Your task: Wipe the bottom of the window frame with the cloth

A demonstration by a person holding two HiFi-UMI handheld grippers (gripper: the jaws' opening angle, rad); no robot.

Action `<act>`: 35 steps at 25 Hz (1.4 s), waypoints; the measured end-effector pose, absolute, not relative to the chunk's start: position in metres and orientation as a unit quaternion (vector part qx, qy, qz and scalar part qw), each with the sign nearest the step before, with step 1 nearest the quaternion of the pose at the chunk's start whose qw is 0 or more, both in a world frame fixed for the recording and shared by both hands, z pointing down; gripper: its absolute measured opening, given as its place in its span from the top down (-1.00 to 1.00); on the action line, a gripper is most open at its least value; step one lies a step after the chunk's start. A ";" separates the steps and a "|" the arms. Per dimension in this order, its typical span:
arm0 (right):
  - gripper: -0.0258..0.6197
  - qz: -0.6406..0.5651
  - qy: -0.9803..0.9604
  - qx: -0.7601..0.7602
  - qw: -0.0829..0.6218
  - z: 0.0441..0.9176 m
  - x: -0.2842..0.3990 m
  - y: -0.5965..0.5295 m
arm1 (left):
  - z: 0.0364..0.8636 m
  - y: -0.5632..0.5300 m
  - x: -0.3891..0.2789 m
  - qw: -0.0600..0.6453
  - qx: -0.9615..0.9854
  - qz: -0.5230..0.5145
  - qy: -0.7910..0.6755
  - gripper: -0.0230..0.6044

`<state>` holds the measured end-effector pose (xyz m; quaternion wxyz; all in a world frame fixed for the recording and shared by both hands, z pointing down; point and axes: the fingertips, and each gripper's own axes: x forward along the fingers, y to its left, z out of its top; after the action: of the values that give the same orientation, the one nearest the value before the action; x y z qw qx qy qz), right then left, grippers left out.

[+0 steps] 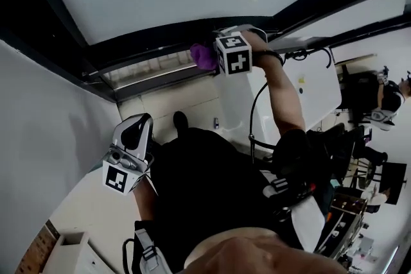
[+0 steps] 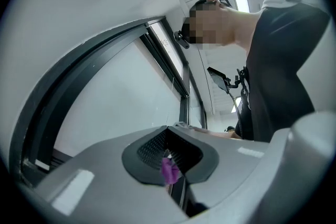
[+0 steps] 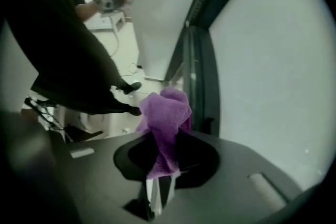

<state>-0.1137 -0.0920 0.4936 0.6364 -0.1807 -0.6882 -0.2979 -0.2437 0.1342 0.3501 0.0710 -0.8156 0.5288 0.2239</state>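
Note:
A purple cloth [image 1: 203, 56] is bunched against the dark bottom rail of the window frame [image 1: 144, 56], just below the pale pane. My right gripper [image 1: 217, 54] is shut on the cloth, with the arm stretched out to the frame. In the right gripper view the cloth [image 3: 167, 113] rises out of the closed jaws of that gripper [image 3: 160, 176], beside the frame's dark channel [image 3: 202, 76]. My left gripper [image 1: 136, 133] hangs low by the person's body, well clear of the frame, shut and holding nothing. In its own view, a purple sliver shows past the tips of the left gripper [image 2: 170, 165].
A white wall [image 1: 45, 131] runs along the left. A white box [image 1: 70, 247] sits on the floor at lower left. At the right stand desks with equipment [image 1: 359, 202] and another person [image 1: 385, 99]. A black cable [image 1: 257, 106] hangs under the right arm.

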 end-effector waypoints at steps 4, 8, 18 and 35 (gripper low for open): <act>0.71 -0.278 -0.812 -0.060 0.510 0.440 -0.112 -0.122 | 0.358 0.134 -0.253 0.056 -0.808 0.224 0.542 0.93; 0.71 -0.178 -0.909 0.107 0.362 0.442 -0.144 -0.221 | 0.352 0.121 -0.234 0.054 -0.820 0.215 0.528 0.93; 0.71 -0.116 -0.961 0.078 0.237 0.438 -0.066 -0.208 | 0.352 0.086 -0.194 0.033 -0.836 0.167 0.521 0.93; 0.71 -0.174 -0.954 0.123 0.212 0.465 -0.066 -0.216 | 0.341 0.013 -0.095 0.015 -0.874 0.106 0.474 0.93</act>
<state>-0.0655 -0.2162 0.4648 0.2125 0.1230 -0.9536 -0.1741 -0.0946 0.0134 0.3414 0.0154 -0.8738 0.4745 0.1059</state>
